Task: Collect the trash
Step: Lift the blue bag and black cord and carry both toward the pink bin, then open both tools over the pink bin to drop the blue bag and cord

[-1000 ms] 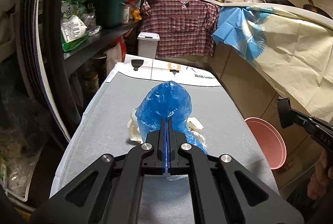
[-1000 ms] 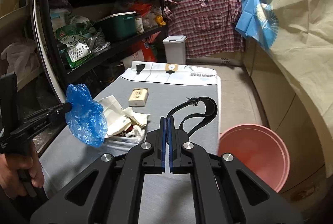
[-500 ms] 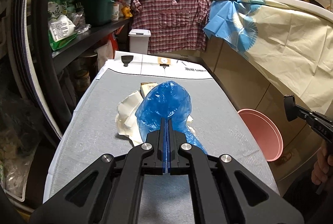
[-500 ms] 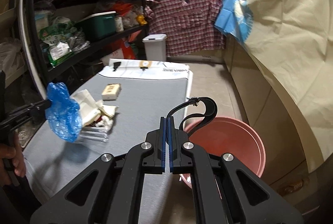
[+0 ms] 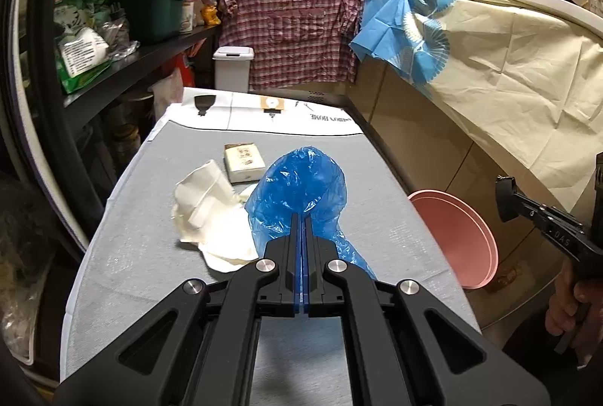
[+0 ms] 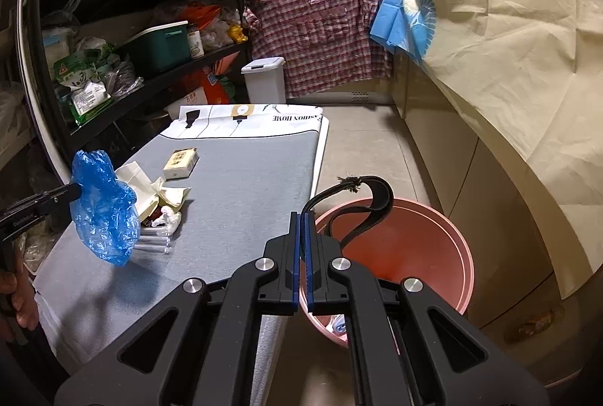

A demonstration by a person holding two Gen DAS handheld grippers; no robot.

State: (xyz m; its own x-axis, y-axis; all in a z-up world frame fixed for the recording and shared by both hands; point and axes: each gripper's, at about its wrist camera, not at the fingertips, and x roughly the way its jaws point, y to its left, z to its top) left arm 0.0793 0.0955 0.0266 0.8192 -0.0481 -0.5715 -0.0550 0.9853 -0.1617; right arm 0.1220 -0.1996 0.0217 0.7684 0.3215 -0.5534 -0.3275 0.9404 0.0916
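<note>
My left gripper [image 5: 302,217] is shut on a crumpled blue plastic bag [image 5: 301,191] and holds it above the grey table [image 5: 150,255]. It also shows at the left of the right wrist view [image 6: 103,206]. My right gripper [image 6: 303,217] is shut on a black strap [image 6: 361,195] and holds it over the pink bin [image 6: 433,255] on the floor beside the table. The bin shows in the left wrist view [image 5: 456,240]. White crumpled paper [image 5: 207,217], a small box [image 5: 243,163] and clear plastic tubes [image 6: 154,240] lie on the table.
Dark shelves [image 6: 132,29] packed with goods stand along the left. A white pedal bin [image 6: 264,80] and a plaid shirt [image 6: 320,36] are at the far end. A counter draped in cream cloth [image 6: 508,48] runs along the right.
My right gripper has carried the strap rightwards from over the table to over the pink bin. My left gripper has drawn back and to the right with the blue bag.
</note>
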